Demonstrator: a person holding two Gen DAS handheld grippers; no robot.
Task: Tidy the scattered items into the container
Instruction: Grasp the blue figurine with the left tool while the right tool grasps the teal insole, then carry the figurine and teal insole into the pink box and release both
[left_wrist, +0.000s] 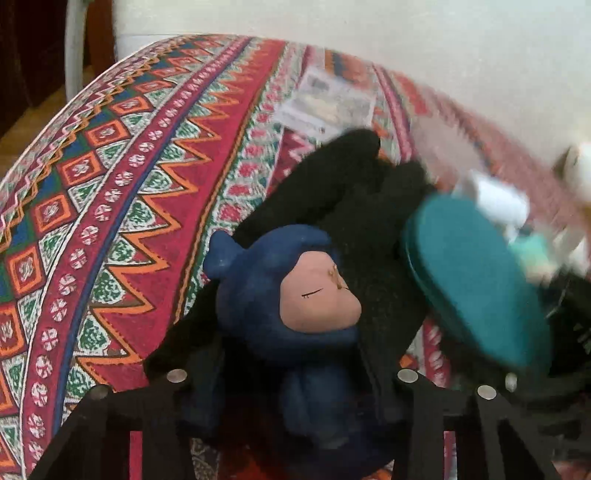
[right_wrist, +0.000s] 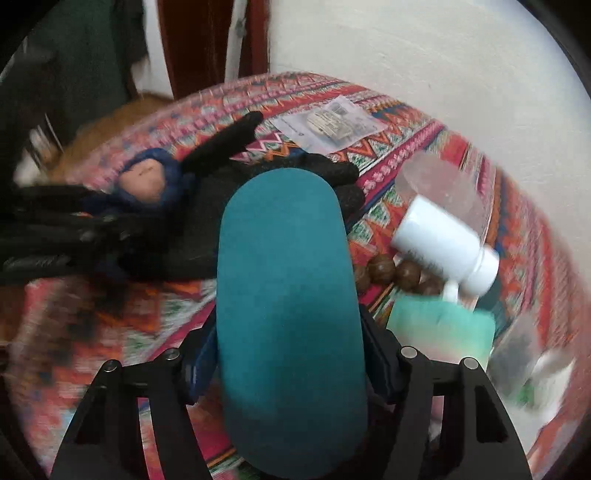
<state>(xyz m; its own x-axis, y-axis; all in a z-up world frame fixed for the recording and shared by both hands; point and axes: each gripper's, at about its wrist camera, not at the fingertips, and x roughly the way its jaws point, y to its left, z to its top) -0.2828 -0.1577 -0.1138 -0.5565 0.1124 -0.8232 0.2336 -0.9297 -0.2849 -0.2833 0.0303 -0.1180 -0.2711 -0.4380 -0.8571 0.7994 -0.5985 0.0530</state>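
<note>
Surface: table under a red, orange and green geometric-patterned cloth (left_wrist: 155, 192), pushed against a white plaster wall (right_wrist: 424, 62); dark red curtain (right_wrist: 192, 44) past the far corner.

Left gripper (left_wrist: 295, 387) clamps the blue soft doll with a peach face (left_wrist: 291, 295), which lies over the black knit glove (left_wrist: 354, 192).

Right gripper (right_wrist: 291, 354) clamps the teal oval felt-covered case (right_wrist: 288, 295), just right of the glove.

Right of the case: white plastic bottle (right_wrist: 439, 240) on its side, brown wooden beads (right_wrist: 395, 271), mint-green brush (right_wrist: 439, 328), all blurred. Container can't be made out.

Clear packet with a printed label (right_wrist: 332, 123) lies beyond the glove.
</note>
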